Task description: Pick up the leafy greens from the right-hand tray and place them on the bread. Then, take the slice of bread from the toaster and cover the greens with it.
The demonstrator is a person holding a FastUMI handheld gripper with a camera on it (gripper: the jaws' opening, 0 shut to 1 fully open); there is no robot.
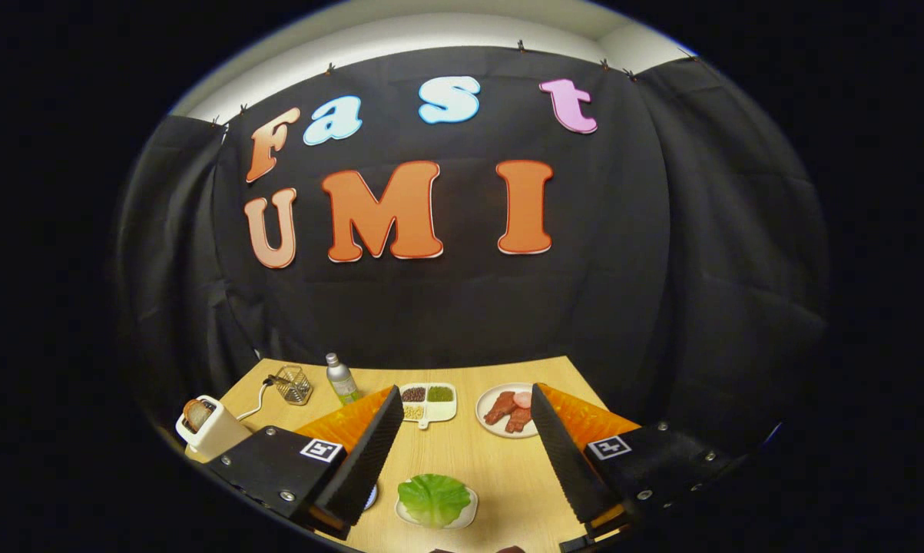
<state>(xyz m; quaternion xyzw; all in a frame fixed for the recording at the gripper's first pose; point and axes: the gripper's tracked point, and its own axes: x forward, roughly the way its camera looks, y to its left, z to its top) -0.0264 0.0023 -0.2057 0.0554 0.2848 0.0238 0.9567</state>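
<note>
gripper point(462, 461): fingers spread wide, nothing held; both black ribbed pads seen low over the table.
leafy greens point(434, 498): lying on a small white tray point(468, 513), between the fingers, close to the tips.
toaster point(212, 427): white, off to the left of the left finger, bread slice point(197, 413) standing in its slot.
wire basket point(293, 384): behind the toaster, at the far edge.
bottle point(342, 378): upright, just right of the basket.
divided dish point(428, 402): beyond the fingers, beans or grains in its compartments.
plate point(486, 411): right of the dish, reddish meat slices on it.
base bread: cannot be told from this view.
step: greens judged not yet picked; fingers best lowered straight down astride the leaf, closed gently at its middle so the tray is not dragged.
table point(500, 476): light wood, flat.
room: black cloth wall behind.
</note>
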